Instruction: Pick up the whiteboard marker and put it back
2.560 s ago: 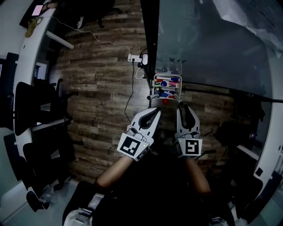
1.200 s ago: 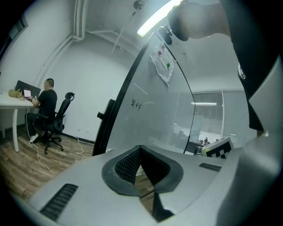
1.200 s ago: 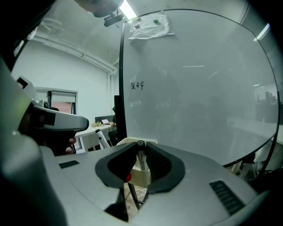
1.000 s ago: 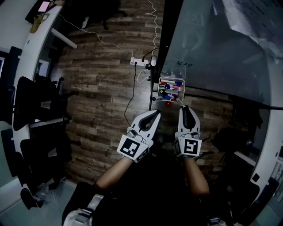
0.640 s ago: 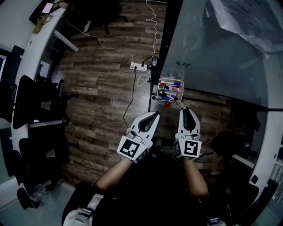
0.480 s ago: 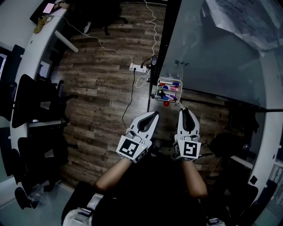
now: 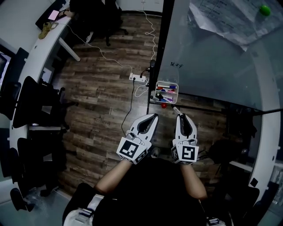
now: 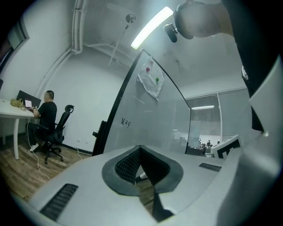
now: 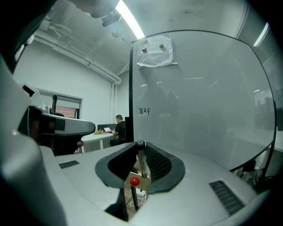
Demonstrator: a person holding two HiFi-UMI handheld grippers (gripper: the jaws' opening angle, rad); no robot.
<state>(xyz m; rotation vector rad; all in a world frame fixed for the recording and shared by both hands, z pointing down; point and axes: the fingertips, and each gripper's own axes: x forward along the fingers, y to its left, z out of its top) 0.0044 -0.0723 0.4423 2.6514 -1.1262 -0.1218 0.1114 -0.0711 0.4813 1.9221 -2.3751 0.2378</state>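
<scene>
My right gripper (image 7: 179,115) is shut on a whiteboard marker (image 7: 175,109), whose tip sticks out ahead of the jaws. In the right gripper view the marker (image 9: 141,160) stands upright between the pads, dark cap end up. The right gripper (image 9: 140,146) faces the whiteboard (image 9: 199,101). A clear tray (image 7: 166,92) with several coloured markers hangs on the board's lower rail, a short way ahead of both grippers. My left gripper (image 7: 153,117) is shut and holds nothing; in its own view its tips (image 8: 140,149) meet.
The whiteboard (image 7: 212,57) carries small writing (image 7: 176,65), taped papers (image 7: 230,17) and a green magnet (image 7: 264,9). A red knob (image 7: 164,105) sits under the tray. A power strip (image 7: 138,79) and cables lie on the wood floor. Office chairs (image 7: 26,106) stand left. A person (image 8: 46,117) sits at a desk.
Both grippers have risen and drawn back a little from the tray, which now lies farther ahead of them. More of the whiteboard's upper part shows. The marker stays in the right gripper.
</scene>
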